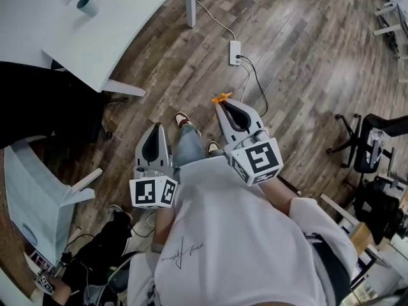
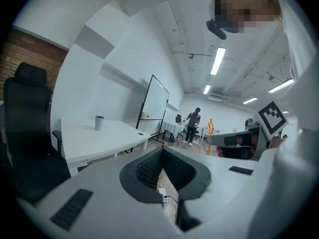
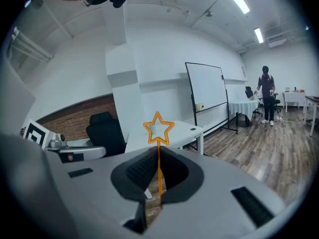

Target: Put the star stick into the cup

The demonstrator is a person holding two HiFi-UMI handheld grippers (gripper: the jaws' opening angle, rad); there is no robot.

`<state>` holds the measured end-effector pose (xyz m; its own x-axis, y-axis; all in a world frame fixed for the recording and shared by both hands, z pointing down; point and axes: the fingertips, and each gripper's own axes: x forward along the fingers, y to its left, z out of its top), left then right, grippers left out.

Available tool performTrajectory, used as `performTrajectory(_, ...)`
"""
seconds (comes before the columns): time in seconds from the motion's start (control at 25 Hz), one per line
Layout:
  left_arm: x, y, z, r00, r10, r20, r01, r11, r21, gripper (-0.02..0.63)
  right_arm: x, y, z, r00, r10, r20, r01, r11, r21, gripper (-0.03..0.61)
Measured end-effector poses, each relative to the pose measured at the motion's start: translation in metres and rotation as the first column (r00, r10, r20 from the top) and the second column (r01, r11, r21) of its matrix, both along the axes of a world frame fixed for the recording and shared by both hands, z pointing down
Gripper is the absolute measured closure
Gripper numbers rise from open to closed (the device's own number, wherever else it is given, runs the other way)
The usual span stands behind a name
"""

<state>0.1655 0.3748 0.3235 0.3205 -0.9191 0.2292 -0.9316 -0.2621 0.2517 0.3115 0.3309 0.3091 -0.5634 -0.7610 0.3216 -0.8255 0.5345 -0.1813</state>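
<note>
The orange star stick (image 3: 158,127) stands upright between the jaws of my right gripper (image 3: 158,151), which is shut on its thin stem. In the head view its star (image 1: 222,97) pokes out past the right gripper (image 1: 222,104) above the wooden floor. My left gripper (image 1: 156,128) is held beside it, a little lower and to the left; its jaws meet with nothing between them in the left gripper view (image 2: 162,150). The grey-blue cup (image 1: 87,5) stands upright on the white table (image 1: 137,18) at the far upper left, well away from both grippers. It also shows as a small cup (image 2: 99,123).
A power strip (image 1: 235,52) with cables lies on the wooden floor ahead. Black office chairs (image 1: 373,146) stand at the right and one chair (image 2: 27,128) stands beside the table. A whiteboard (image 2: 155,103) and a standing person (image 2: 192,125) are far off.
</note>
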Motion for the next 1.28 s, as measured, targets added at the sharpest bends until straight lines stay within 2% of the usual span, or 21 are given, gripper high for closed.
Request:
performTrajectory(0.28,-0.042,-0.065,-0.007,1.0,0.032,-0.002,-0.032,0.999,0.006,0.606,-0.047,-0.062,-0.008,1.0,0.01,-0.006,-0.01,1.0,0.002,0.561)
performTrajectory(0.56,-0.089,-0.108,-0.007,0.999,0.033,-0.019,-0.032,0.999,0.017,0.606,-0.096,-0.107,-0.009,1.0,-0.003,-0.026,0.003,1.0,0.012,0.561)
performTrajectory(0.92,-0.125,-0.128,-0.007,0.999,0.006,-0.041,-0.005,0.999,0.033,0.606,-0.135,-0.134,-0.017,0.998,-0.04,-0.047,0.042,0.998,0.04,0.561)
performTrajectory(1.28,-0.143,-0.143,0.0,0.998,-0.051,-0.045,0.052,0.998,0.023,0.606,-0.15,-0.166,-0.014,0.996,-0.078,-0.052,0.08,0.996,0.044,0.56)
